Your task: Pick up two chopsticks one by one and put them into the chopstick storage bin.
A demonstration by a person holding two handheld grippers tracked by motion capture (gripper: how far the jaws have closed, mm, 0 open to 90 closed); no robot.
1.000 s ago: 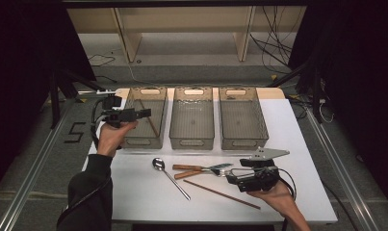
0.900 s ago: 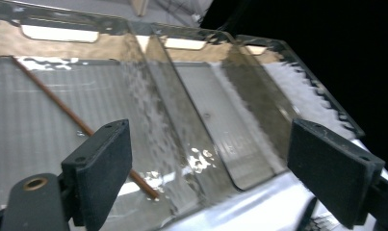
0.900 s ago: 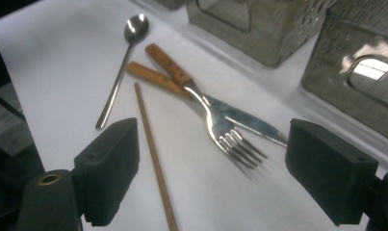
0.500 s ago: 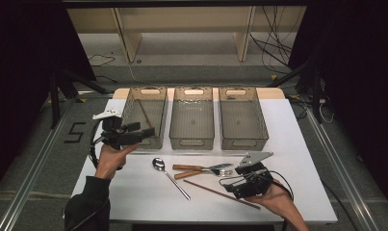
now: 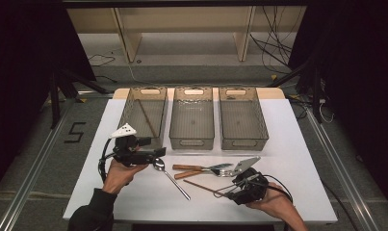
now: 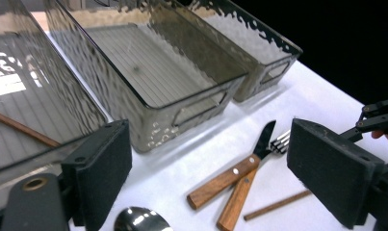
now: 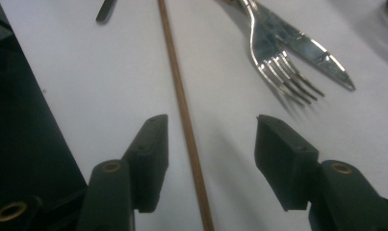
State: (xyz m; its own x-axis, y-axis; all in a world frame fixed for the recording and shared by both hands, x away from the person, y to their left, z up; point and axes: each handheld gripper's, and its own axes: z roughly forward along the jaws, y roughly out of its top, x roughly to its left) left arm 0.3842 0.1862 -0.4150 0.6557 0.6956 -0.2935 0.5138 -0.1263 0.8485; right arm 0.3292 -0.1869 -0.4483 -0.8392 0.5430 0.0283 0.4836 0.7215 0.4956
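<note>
Working the right hand-held gripper (image 7: 208, 159) low over the white table (image 5: 297, 144), I am seeing its jaws standing apart on either side of a thin brown chopstick (image 7: 182, 110); they have just been closing in, yet the pads are not touching the stick, which is lying flat on the table between them. In the high view that right hand-held gripper (image 5: 228, 191) is sitting near the table's front edge, at the right end of the chopstick (image 5: 201, 186). Just beyond the stick, a fork (image 7: 271, 57) and a knife (image 7: 309, 50) are lying crossed over each other, their wooden handles (image 6: 230, 185) side by side in the left gripper view. I am holding the left hand-held gripper (image 5: 159, 152) at the front corner of the left bin (image 5: 144, 114), its jaws wide apart with nothing between them, hovering just above the bowl of a spoon (image 5: 171, 177). Three clear bins are standing in a row at the back of the table: the left one is holding another brown stick (image 6: 23, 127), the middle bin (image 5: 193, 117) and the right bin (image 5: 241, 117) are beside it.
</note>
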